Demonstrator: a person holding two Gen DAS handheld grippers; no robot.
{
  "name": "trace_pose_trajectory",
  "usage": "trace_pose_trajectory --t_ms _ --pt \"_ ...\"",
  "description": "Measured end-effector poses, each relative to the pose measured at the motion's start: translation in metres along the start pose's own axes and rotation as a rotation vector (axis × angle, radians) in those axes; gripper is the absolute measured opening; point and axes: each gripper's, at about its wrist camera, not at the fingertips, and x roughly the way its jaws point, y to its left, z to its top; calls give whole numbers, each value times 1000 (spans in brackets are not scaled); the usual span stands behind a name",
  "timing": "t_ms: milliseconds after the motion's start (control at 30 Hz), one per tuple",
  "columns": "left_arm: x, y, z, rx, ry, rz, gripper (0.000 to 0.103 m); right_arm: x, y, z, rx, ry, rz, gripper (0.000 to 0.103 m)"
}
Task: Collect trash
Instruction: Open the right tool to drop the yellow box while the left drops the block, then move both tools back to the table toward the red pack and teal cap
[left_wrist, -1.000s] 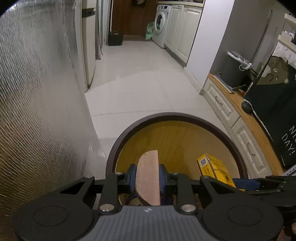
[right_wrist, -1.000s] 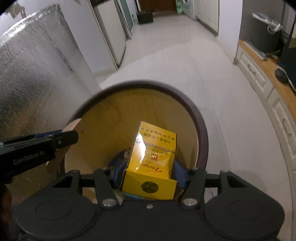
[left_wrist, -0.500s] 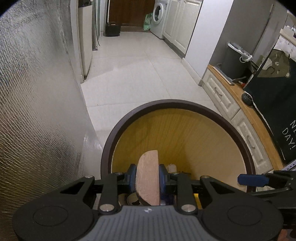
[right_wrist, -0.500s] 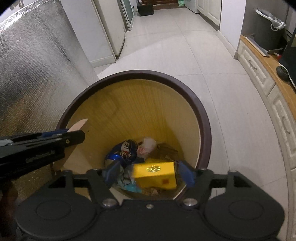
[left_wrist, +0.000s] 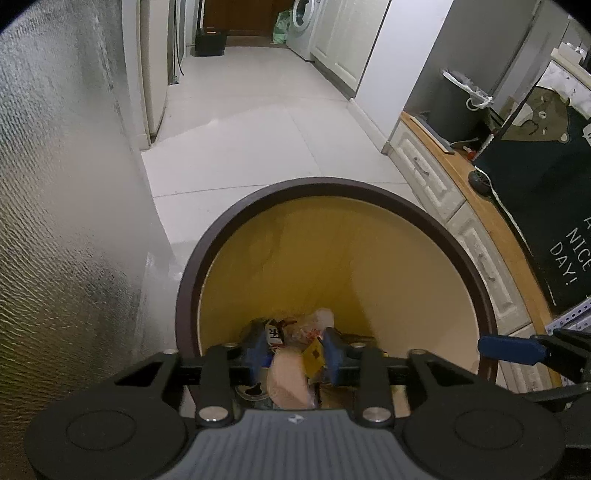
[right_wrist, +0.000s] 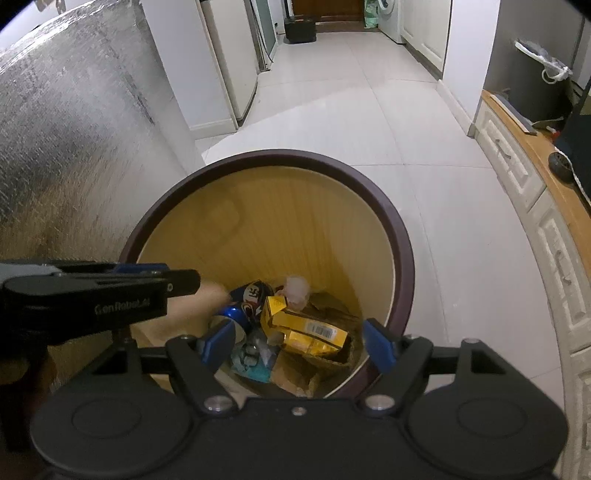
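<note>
Left gripper (left_wrist: 291, 354): fingers opening, pale scrap (left_wrist: 290, 380) loose between, directly above bin (left_wrist: 192, 280). Right gripper (right_wrist: 301, 345): fingers released, yellow box (right_wrist: 306, 328) below.

Dim indoor light, brighter down the hallway; fisheye-bent edges, dark corners, slight blur.

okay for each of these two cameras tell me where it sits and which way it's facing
Left wrist: on the left gripper, looking steeply down into the trash bin; its jaws are opening around a falling pinkish piece; the right gripper's fingertip shows at right.
Right wrist: on the right gripper, open over the bin; the left gripper enters at left.
Shared: bin, yellow box, tiled floor.
</note>
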Motion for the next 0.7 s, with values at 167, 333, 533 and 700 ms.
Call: trace_pose_trajectory --t_ms 167,333,533,700 --pt "-3 -1 1 9 8 20 49 -1 2 -1 -13 0 -3 77" --pt "-7 -4 -1 22 14 20 56 -5 3 -3 -18 -10 -7 77" --pt "-20 -7 -5 28 3 21 58 -16 3 -10 -19 -24 -27 81" --pt "-34 -5 -8 17 -11 24 67 -28 2 -14 -27 -38 -43 81"
